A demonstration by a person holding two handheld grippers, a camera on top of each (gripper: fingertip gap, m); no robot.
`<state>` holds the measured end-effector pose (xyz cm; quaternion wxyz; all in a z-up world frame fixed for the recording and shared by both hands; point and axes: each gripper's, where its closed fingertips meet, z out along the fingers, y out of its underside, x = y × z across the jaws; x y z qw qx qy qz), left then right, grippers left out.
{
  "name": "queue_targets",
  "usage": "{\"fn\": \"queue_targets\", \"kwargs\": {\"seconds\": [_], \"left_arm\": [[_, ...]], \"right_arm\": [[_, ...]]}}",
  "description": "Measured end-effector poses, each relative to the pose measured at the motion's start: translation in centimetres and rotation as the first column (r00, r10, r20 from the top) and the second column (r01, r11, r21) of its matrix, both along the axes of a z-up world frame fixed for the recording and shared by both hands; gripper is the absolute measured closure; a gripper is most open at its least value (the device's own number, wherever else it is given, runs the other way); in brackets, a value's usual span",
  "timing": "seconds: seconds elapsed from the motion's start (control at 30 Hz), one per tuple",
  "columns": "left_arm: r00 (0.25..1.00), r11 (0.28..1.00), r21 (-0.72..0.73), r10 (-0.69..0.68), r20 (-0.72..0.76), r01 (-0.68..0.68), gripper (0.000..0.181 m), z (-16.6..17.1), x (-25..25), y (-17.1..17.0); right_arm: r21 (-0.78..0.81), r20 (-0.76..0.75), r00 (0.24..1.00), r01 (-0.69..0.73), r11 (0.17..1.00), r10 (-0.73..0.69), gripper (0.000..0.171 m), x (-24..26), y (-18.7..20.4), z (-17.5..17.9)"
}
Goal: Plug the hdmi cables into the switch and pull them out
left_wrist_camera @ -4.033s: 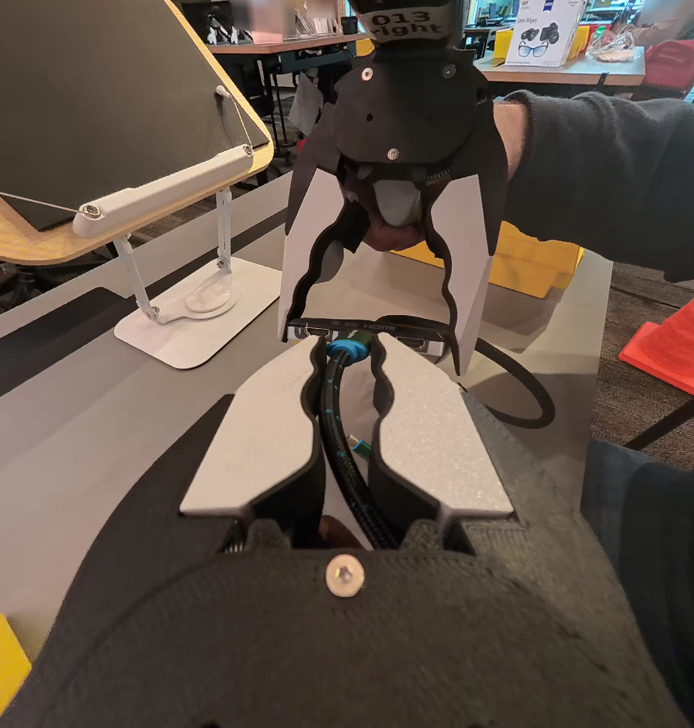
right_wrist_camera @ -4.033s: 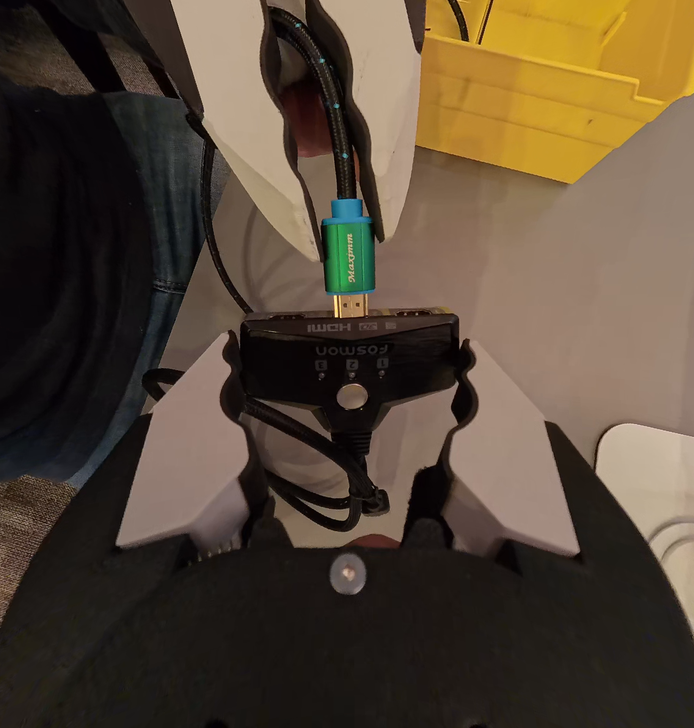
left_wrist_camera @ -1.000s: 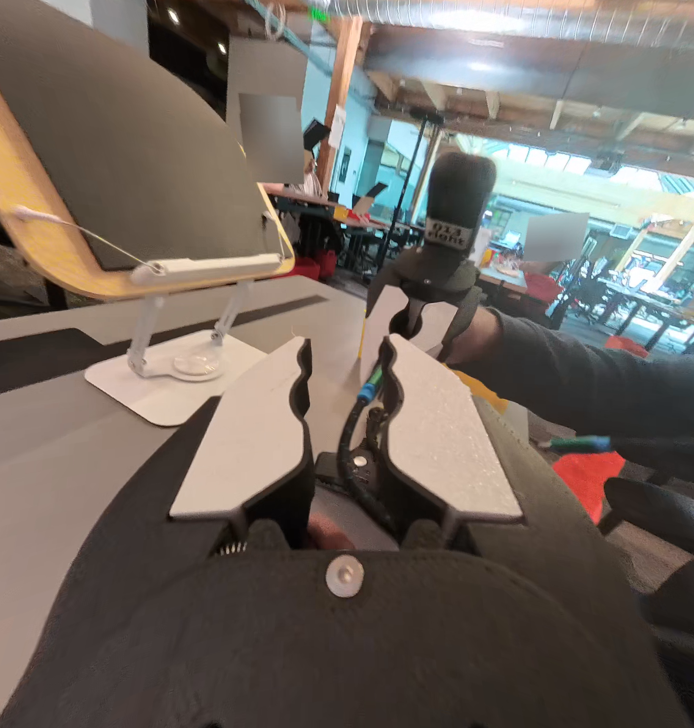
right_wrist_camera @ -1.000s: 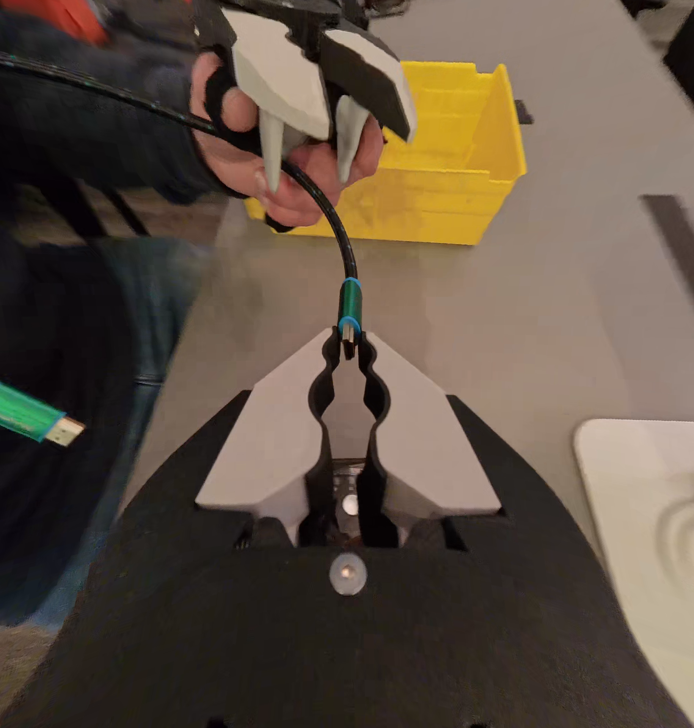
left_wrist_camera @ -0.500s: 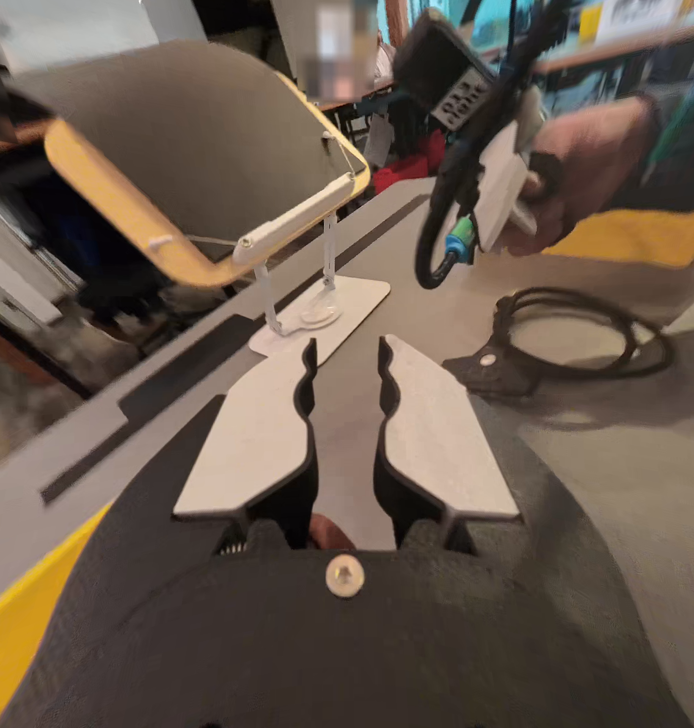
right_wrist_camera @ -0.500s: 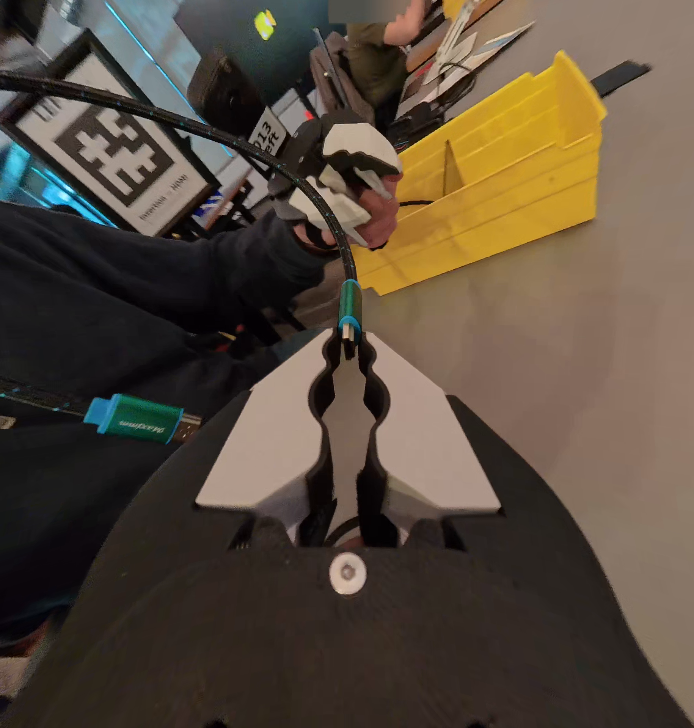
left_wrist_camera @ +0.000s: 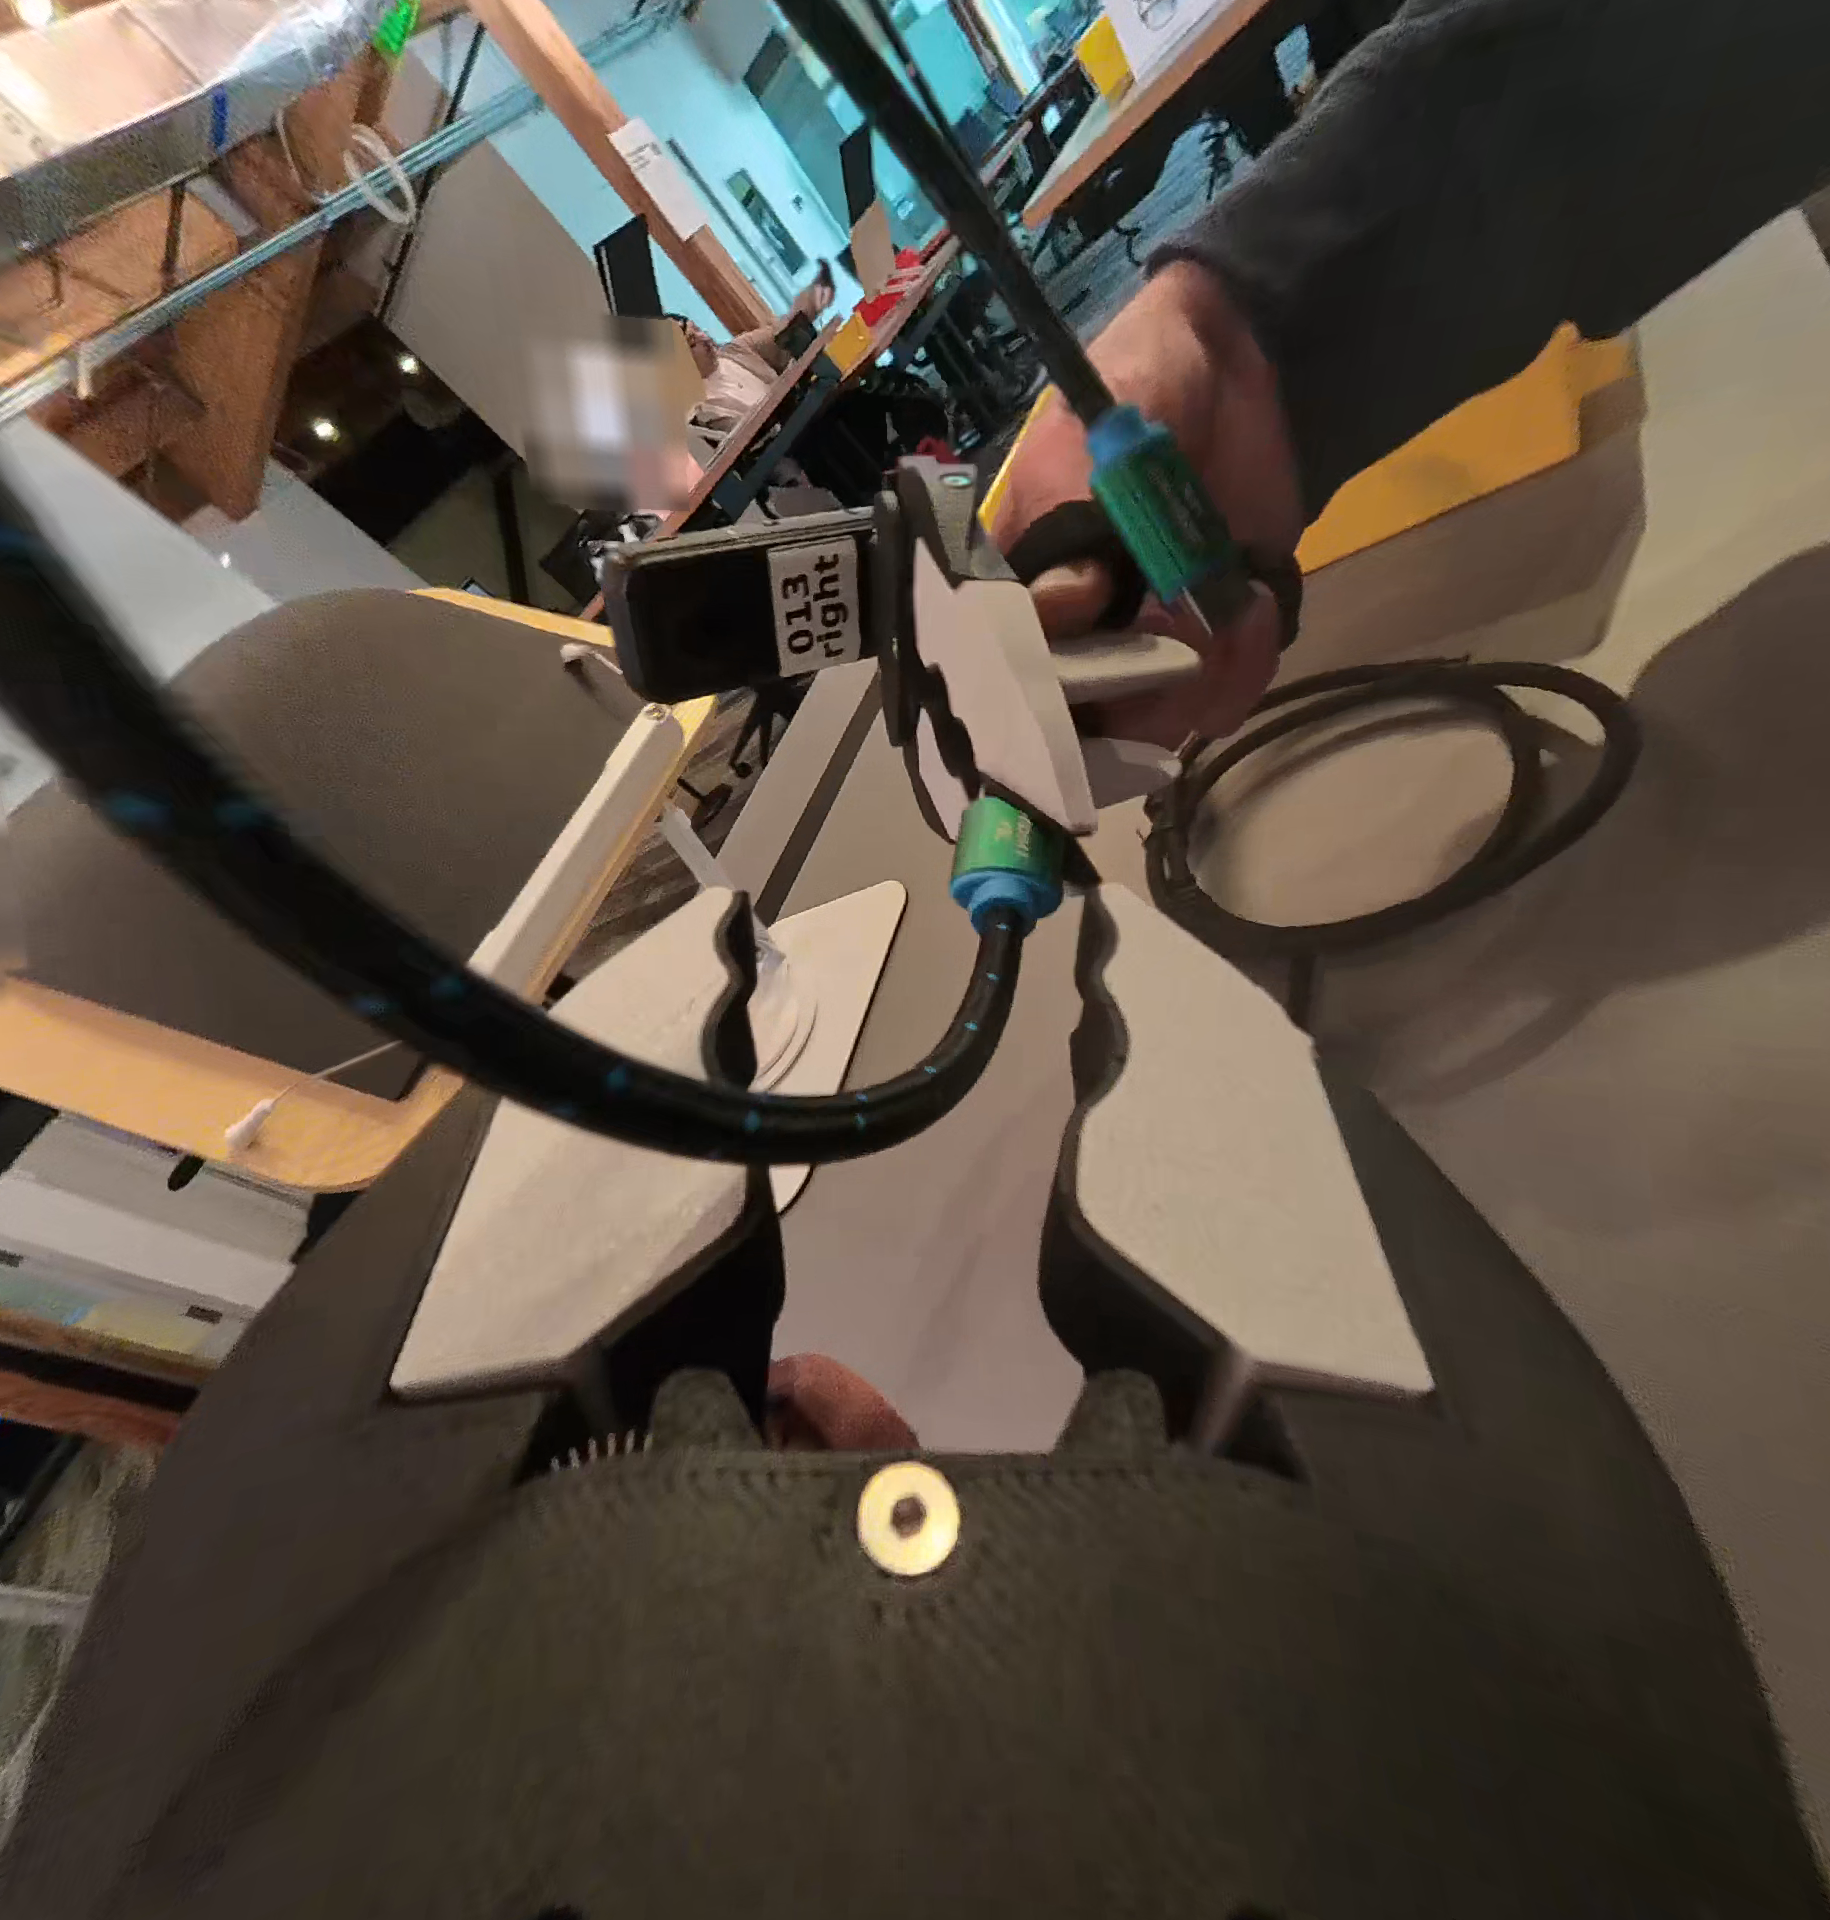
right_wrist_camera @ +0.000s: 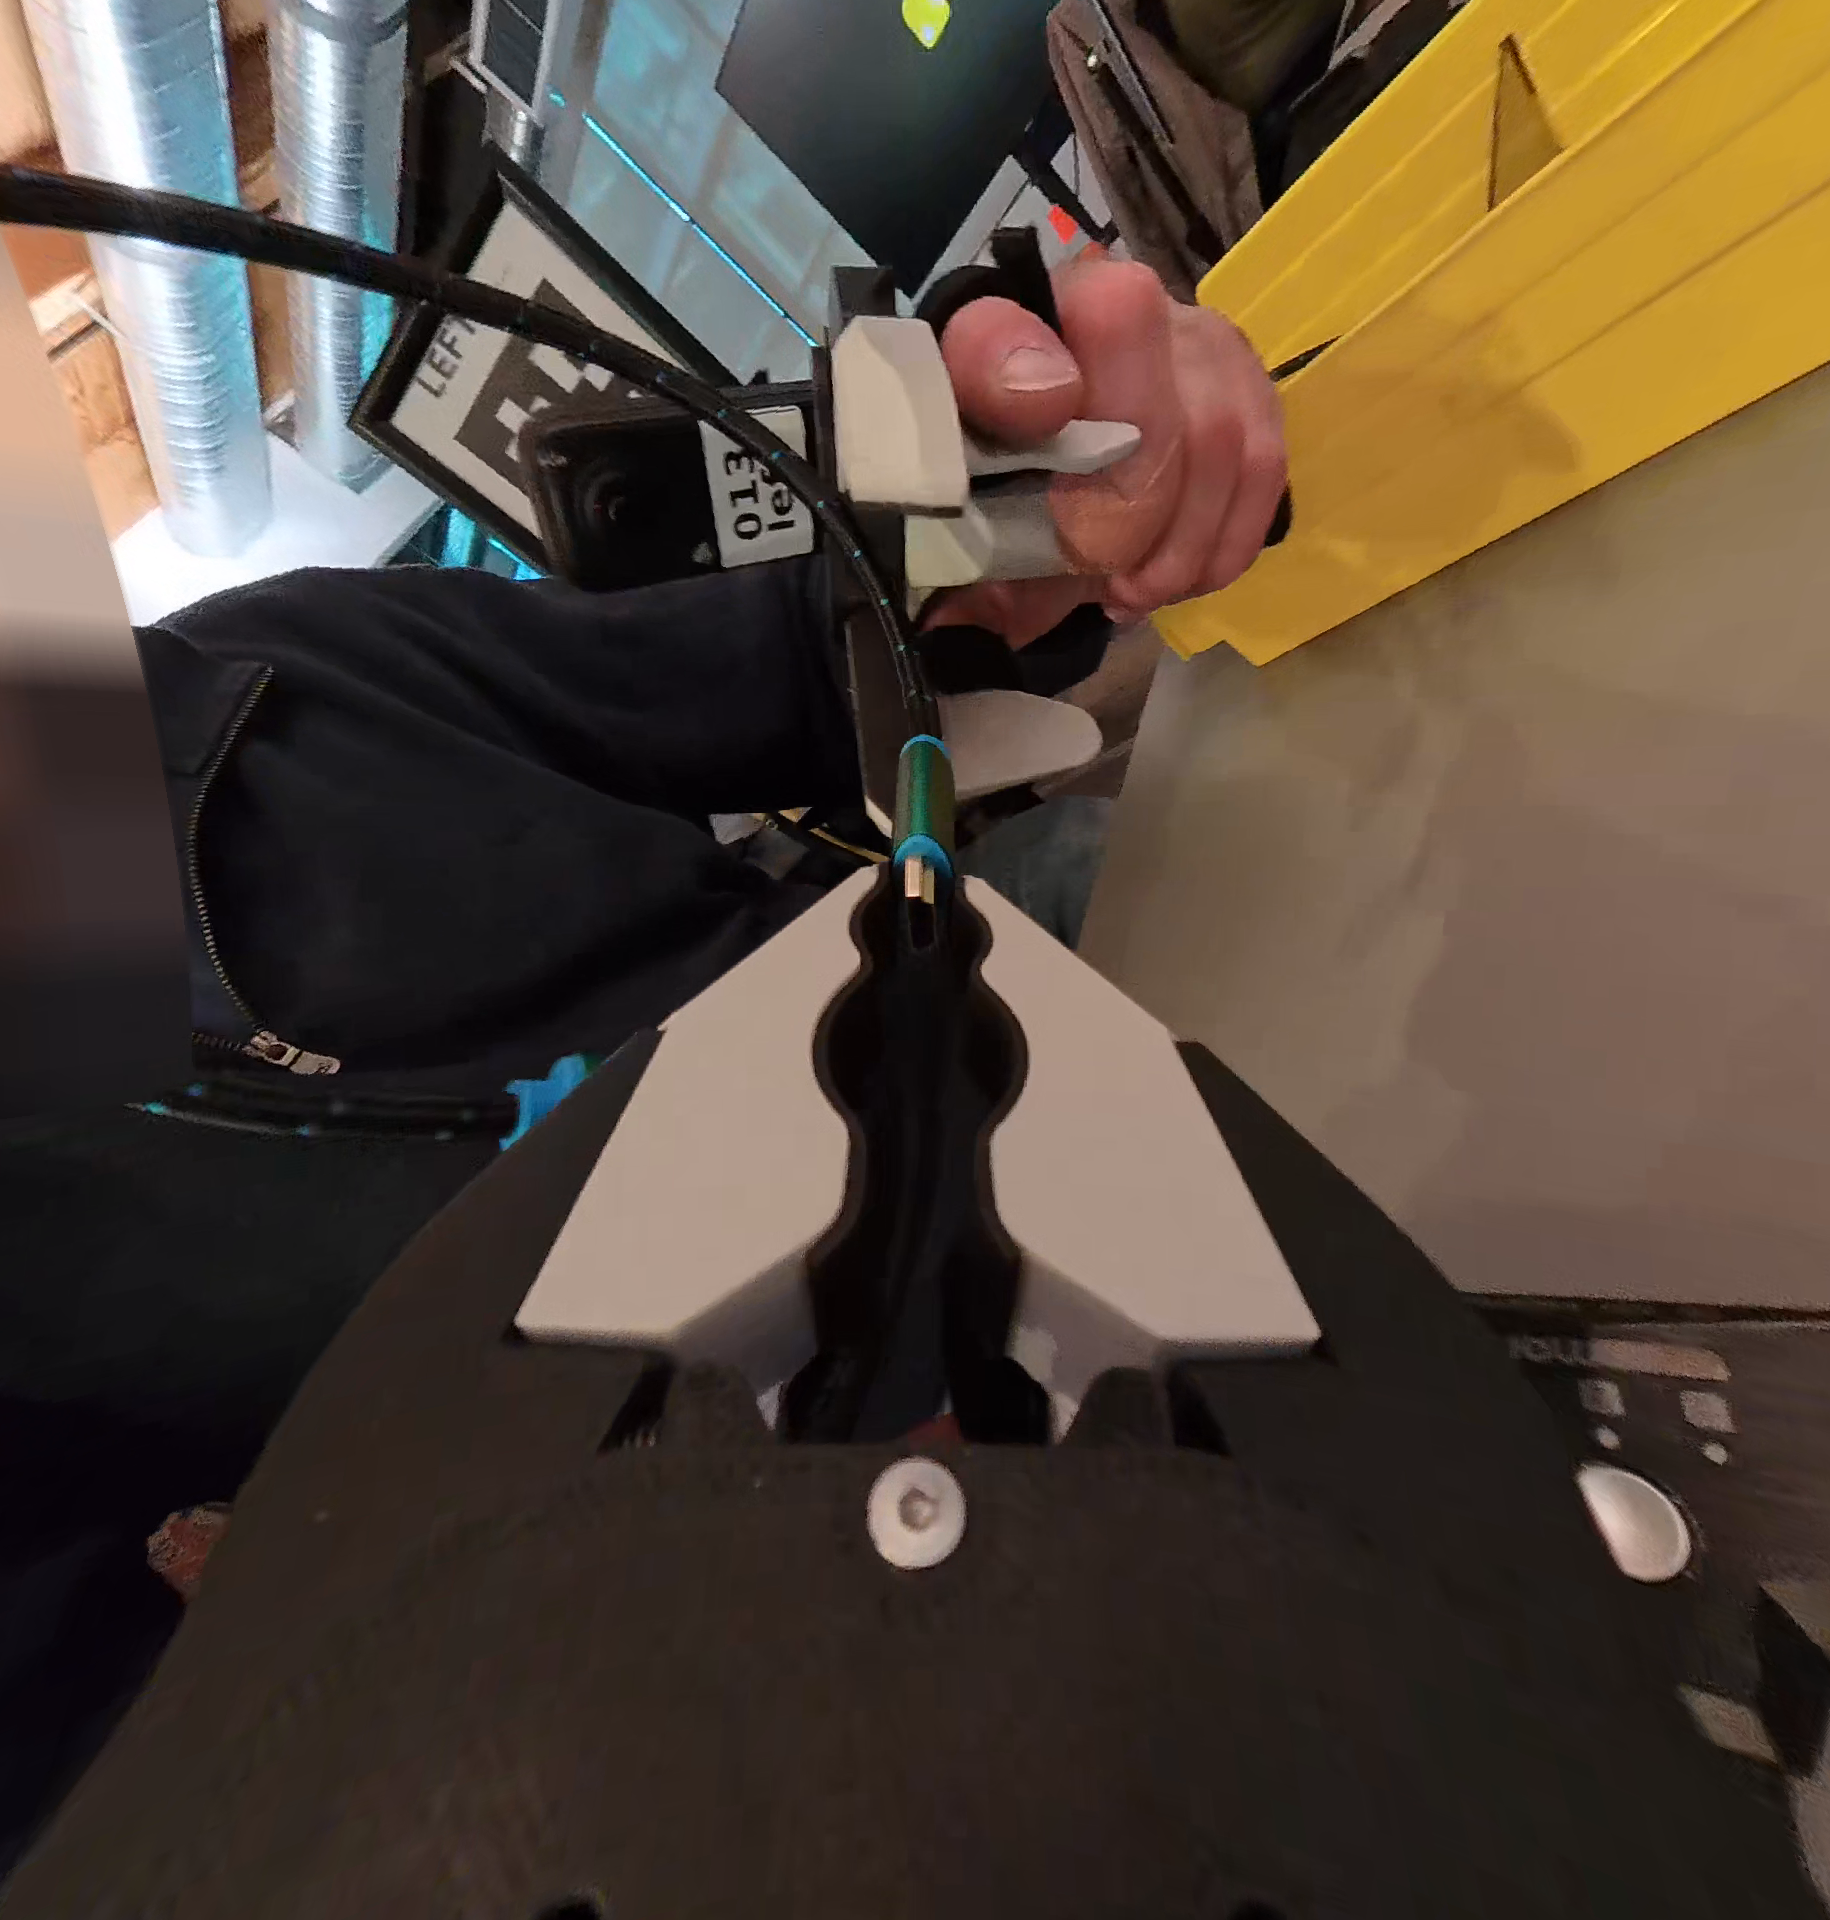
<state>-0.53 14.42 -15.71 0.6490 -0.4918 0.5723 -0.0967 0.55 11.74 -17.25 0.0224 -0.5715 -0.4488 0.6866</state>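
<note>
Right tongs pinch a cable plug; left tongs gape empty.

Left wrist view: the left gripper (left_wrist_camera: 916, 914) spread wide, holding nothing; coiled switch lead (left_wrist_camera: 1389, 790) on the grey table (left_wrist_camera: 1669, 1091). Right wrist view: the right gripper (right_wrist_camera: 916, 894) clamps the green HDMI plug (right_wrist_camera: 921, 821); yellow bin (right_wrist_camera: 1565, 312) beyond.

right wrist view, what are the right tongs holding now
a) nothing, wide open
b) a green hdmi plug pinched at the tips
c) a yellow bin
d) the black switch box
b: the right tongs are closed at the tips on the green hdmi plug, its braided cable arcing up and left.
</note>
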Motion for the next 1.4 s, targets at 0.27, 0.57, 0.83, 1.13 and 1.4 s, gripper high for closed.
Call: {"fn": "queue_targets", "kwargs": {"seconds": [0.27,0.57,0.83,1.13,1.4], "left_arm": [[0.992,0.994,0.049,-0.095,-0.083,0.099,0.138,-0.9,1.5,-3.1],[0.988,0.993,-0.007,-0.119,-0.103,0.119,0.159,-2.2,2.0,-4.4],[0.993,0.993,-0.062,-0.1,-0.068,0.096,0.16,-2.4,2.1,-4.5],[0.996,0.976,-0.209,-0.044,0.082,0.06,0.16,-1.2,1.9,-3.5],[0.975,0.928,-0.37,0.052,0.216,0.033,0.161,-0.2,1.1,-1.8]], "right_arm": [[-0.07,0.028,0.995,-0.094,0.993,0.096,0.164,-0.3,-2.5,-0.9],[-0.123,0.044,0.992,-0.109,0.986,0.115,0.163,0.2,-3.3,-1.2],[-0.138,0.02,0.996,-0.087,0.987,0.091,0.163,0.3,-3.5,-1.2],[-0.132,-0.05,0.998,0.018,0.991,-0.025,0.161,-0.1,-1.8,0.1],[0.218,-0.06,0.927,0.374,0.901,-0.37,0.14,2.0,3.8,1.1]]}}
